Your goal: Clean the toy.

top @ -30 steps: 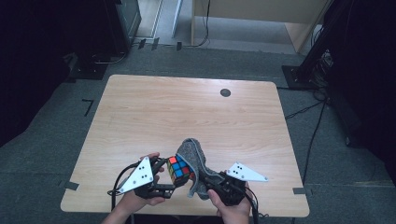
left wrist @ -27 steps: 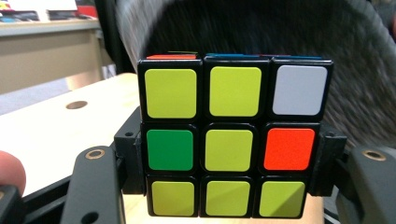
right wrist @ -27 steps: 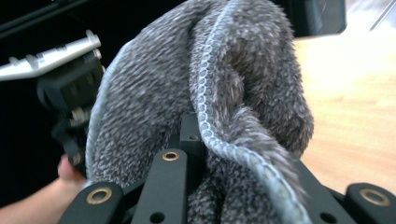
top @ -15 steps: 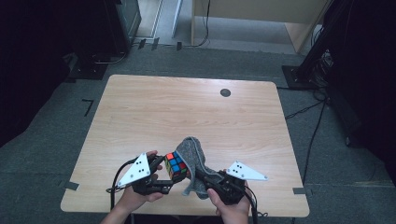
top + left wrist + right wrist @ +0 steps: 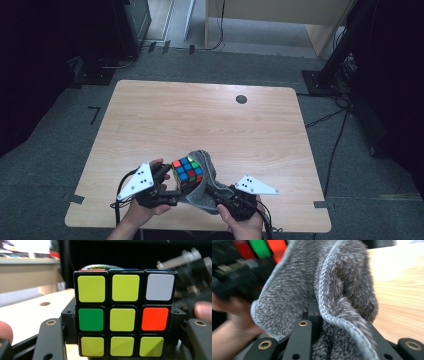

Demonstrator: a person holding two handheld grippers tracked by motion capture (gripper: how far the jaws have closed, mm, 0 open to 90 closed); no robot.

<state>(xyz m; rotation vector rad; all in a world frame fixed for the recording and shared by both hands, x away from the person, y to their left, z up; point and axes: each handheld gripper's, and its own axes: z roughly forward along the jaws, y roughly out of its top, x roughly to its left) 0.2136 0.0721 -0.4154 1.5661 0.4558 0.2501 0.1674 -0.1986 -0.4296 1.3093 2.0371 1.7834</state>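
My left gripper is clamped on the one puzzle cube, a jaw pressing on each side of it; in the left gripper view the cube stands square between my jaws, showing a face of six yellow stickers, one green, one orange and one white. My right gripper is clenched on the one grey cloth, which bunches up between its jaws and drapes just beyond them against the far side of the cube. In the right gripper view the cloth shows its stitched hem, with red, green and orange stickers of the cube blurred past its upper left edge. From above, the cube's top shows mixed colours. Both grippers meet over the near edge of the wooden table, cube and cloth touching between them.
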